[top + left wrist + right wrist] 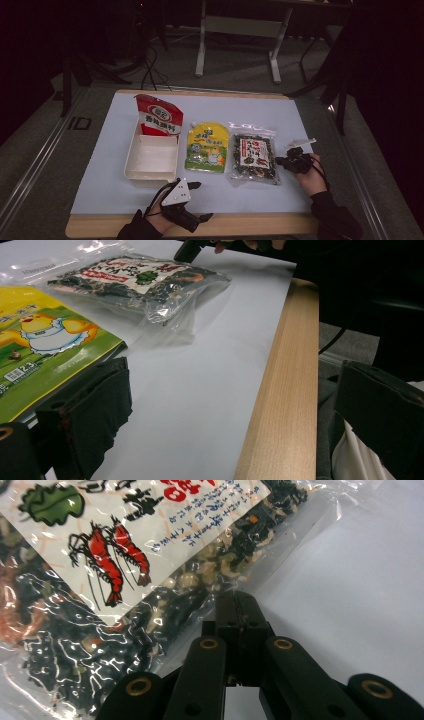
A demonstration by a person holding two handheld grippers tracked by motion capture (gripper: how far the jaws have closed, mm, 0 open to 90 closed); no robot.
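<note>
The right tool (239,611), its jaws pressed together on nothing, points at the clear seaweed packet (115,575) lying flat on the surface (300,125) just ahead of its tips, while the left tool (192,200), jaws spread apart, rests well away from that packet.

Clear seaweed bag (252,159) with red shrimps, yellow-green pouch (206,148), red-white pouch (158,115)
</note>
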